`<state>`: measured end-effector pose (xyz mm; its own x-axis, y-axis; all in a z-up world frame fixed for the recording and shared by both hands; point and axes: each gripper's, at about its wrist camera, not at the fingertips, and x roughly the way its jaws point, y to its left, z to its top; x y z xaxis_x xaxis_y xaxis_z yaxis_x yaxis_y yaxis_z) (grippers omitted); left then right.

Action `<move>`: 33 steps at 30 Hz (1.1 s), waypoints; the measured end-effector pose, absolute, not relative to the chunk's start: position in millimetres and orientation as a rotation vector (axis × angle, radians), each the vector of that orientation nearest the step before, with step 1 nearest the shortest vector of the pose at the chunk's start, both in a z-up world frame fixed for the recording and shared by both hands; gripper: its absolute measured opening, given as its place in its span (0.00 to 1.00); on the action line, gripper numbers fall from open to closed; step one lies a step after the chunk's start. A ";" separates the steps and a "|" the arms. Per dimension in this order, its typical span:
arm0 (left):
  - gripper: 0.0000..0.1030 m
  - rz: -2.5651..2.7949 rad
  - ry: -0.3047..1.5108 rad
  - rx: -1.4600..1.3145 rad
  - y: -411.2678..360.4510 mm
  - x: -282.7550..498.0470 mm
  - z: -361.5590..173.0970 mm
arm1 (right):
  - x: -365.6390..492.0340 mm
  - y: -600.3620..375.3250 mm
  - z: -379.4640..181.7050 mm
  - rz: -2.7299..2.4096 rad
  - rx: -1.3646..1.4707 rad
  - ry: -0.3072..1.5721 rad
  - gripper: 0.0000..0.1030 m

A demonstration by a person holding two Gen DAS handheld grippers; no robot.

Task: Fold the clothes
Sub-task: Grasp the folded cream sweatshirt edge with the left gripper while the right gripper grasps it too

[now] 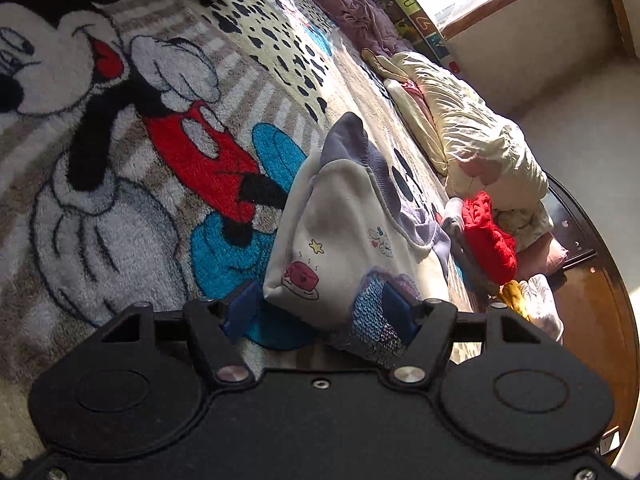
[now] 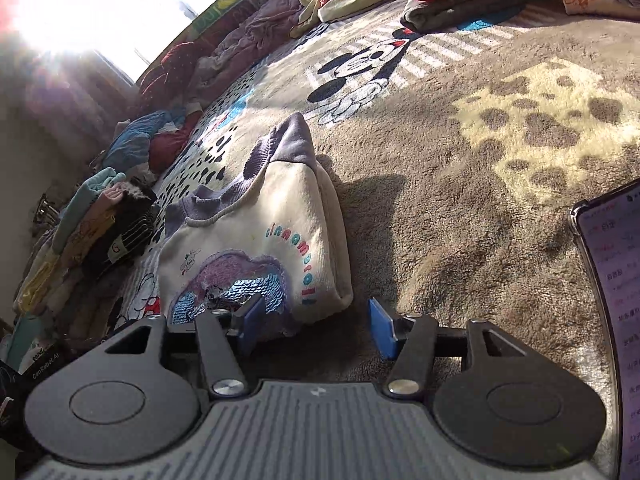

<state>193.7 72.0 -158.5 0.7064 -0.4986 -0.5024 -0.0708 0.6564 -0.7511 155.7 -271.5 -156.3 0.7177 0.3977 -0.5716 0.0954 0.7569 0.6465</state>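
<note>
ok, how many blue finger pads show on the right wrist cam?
2. One pad overlaps the sweatshirt hem by its sequin patch; the other pad stands over bare rug, clear of it. None hidden.

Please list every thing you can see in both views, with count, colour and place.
sweatshirt: one, cream with purple trim, folded on the rug before both tools.
rug: one, grey-brown with cartoon mouse print, under everything.
red garment: one, red, at the rug's edge on a pile.
folded stack: several pieces, teal, pink, black, left in the right wrist view.
phone: one, screen lit, right edge of that view.
left tool: one, black with blue pads, open around the sweatshirt's edge.
right tool: one, black with blue pads, open.
</note>
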 end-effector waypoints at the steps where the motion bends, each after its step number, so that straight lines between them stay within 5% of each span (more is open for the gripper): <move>1: 0.65 -0.260 0.765 -0.850 68.2 196.2 -158.1 | 156.7 -272.6 -160.3 0.184 0.745 0.757 0.55; 2: 0.64 -0.250 0.766 -0.863 64.4 198.8 -157.5 | 159.6 -273.6 -163.5 0.188 0.792 0.749 0.56; 5: 0.15 -0.229 0.817 -0.902 54.4 204.6 -156.4 | 171.9 -274.1 -170.6 0.188 0.904 0.744 0.51; 6: 0.15 -0.217 0.815 -0.922 54.5 201.4 -155.0 | 175.3 -274.1 -173.1 0.186 0.925 0.751 0.30; 7: 0.14 -0.207 0.813 -0.937 54.6 197.4 -153.0 | 178.2 -274.4 -176.0 0.188 0.945 0.760 0.20; 9: 0.14 -0.227 0.810 -0.921 54.9 179.5 -140.5 | 172.4 -277.5 -176.1 0.189 0.982 0.750 0.18; 13: 0.15 -0.278 0.864 -0.927 68.2 140.3 -141.7 | 132.4 -283.2 -167.0 0.248 0.980 0.773 0.17; 15: 0.37 -0.278 0.872 -0.824 72.2 127.3 -141.4 | 110.9 -280.1 -164.2 0.256 0.850 0.812 0.23; 17: 0.46 -0.271 0.792 -0.664 71.2 117.2 -129.8 | 90.4 -279.5 -154.9 0.223 0.697 0.780 0.30; 25: 0.46 -0.401 0.538 -0.251 25.6 150.7 -90.8 | 109.1 -249.3 -98.4 0.275 0.252 0.536 0.30; 33: 0.46 -0.407 0.552 -0.033 -3.6 231.3 -112.5 | 201.1 -228.6 -104.7 0.287 0.042 0.529 0.28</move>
